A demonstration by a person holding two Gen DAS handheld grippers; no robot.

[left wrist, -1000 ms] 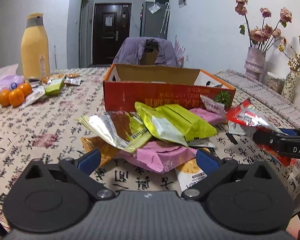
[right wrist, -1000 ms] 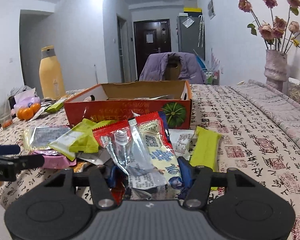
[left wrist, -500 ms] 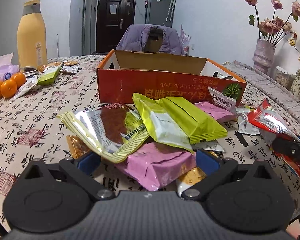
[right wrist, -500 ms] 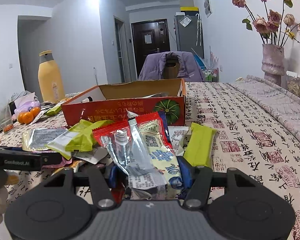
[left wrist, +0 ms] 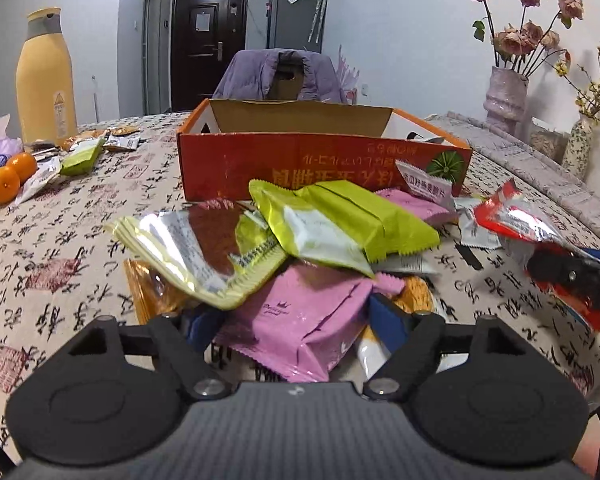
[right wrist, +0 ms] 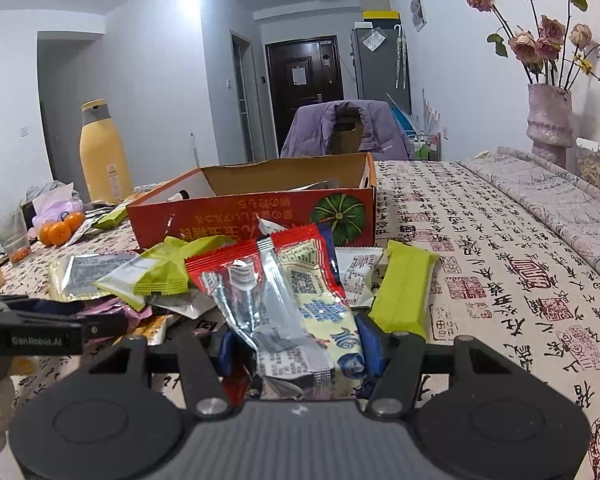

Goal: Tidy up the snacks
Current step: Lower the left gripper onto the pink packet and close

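Note:
A pile of snack packets lies on the table in front of an open orange cardboard box (left wrist: 320, 160). My left gripper (left wrist: 296, 320) has its fingers on both sides of a pink packet (left wrist: 300, 320) at the near edge of the pile. Two green packets (left wrist: 340, 220) and a silver-yellow packet (left wrist: 196, 248) lie on top of it. My right gripper (right wrist: 296, 344) is shut on a red, silver and cream packet (right wrist: 292, 280). The box (right wrist: 260, 208) stands behind it. The right gripper also shows in the left wrist view (left wrist: 572, 276).
A tall yellow bottle (left wrist: 44, 80), oranges (left wrist: 8, 176) and more packets (left wrist: 84, 156) sit far left. A vase of dried roses (right wrist: 548, 116) stands at the right. A green packet (right wrist: 404, 284) lies right of my right gripper. A chair with a purple jacket (left wrist: 280, 80) is behind the box.
My left gripper moved forward into the pile and its fingers closed in around the pink packet. My right gripper kept its packet and barely moved.

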